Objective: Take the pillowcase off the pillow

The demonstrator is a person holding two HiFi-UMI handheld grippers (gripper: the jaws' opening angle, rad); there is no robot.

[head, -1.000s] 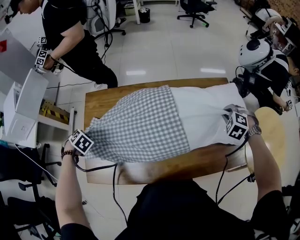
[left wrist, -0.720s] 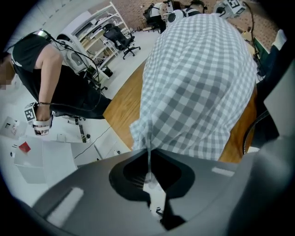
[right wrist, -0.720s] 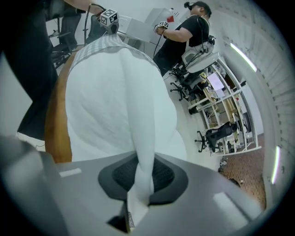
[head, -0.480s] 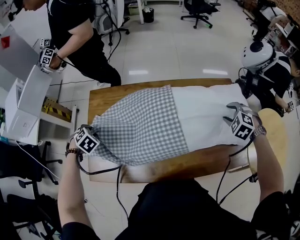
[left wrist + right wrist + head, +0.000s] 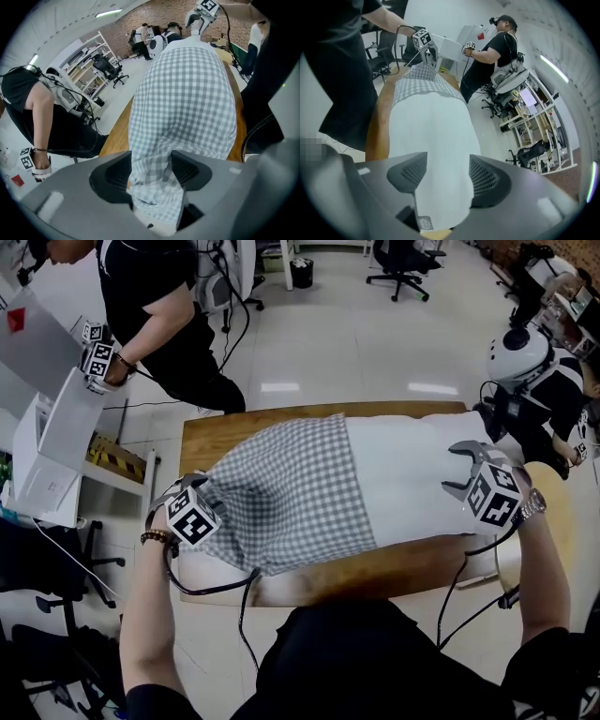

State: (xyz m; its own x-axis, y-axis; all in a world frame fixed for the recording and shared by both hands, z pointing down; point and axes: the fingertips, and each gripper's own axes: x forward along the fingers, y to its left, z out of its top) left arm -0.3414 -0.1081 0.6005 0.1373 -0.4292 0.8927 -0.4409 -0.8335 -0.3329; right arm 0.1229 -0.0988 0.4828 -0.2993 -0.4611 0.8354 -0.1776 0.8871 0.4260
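A wooden table (image 5: 375, 570) is shown from above, with a pillow (image 5: 408, 479) laid along its length.

At the table's left end, the left claw (image 5: 178, 491) is held just over the bunched end of a grey-and-white checked pillowcase (image 5: 281, 493). Its jaws have just been opening and are parted. A fold of the checked cloth is seen between them, but it is not pinched.

From the table's left end to about its middle, the pillow is covered by the pillowcase. From the middle to the right end, the white pillow is left bare. The case is therefore judged to be roughly half off.

Over the table's right end, the right claw (image 5: 452, 469) is raised above the bare pillow. Its jaws have also just been opening and are spread. The white end of the pillow is seen between them and is not gripped.

The step in hand is judged to be a re-grip between pulls, since nothing is held by either claw. For the next move, the bare pillow would need to be clamped again near the table's right end to anchor it. The checked cloth would need to be clamped at the left end and drawn off past the table's left edge.
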